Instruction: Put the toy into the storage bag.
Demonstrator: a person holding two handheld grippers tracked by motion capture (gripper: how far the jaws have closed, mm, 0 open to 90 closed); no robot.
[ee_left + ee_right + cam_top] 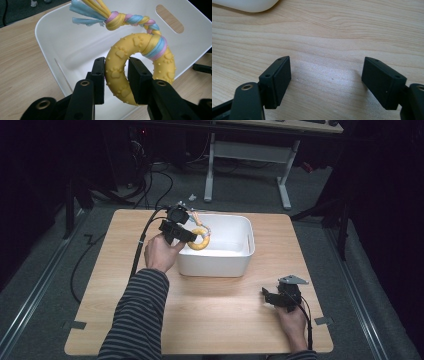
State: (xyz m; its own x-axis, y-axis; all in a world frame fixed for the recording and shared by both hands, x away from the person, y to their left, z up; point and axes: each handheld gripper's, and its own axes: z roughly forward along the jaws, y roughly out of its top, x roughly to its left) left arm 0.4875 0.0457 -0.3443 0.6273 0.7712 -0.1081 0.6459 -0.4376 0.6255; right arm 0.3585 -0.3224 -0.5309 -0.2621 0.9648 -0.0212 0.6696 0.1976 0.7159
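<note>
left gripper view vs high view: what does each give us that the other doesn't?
Left gripper view: raised paw prints and bumps on the yellow ring toy, the pink, blue and yellow braid of its rope, and both pads pressing the ring.

High view: the whole wooden table, the right gripper resting open near the front right, the striped sleeve, and the floor with desk legs behind.

Both: left gripper holding the ring over the white tub.

yellow ring toy (140,65): lower arc hidden behind left gripper (116,77) jaws; rope tassel (87,12) cut off at top edge in left gripper view; white bin (247,5) only a corner at top edge in right gripper view; bin floor under toy hidden in high view; person's forearms cropped at bottom edge
</note>
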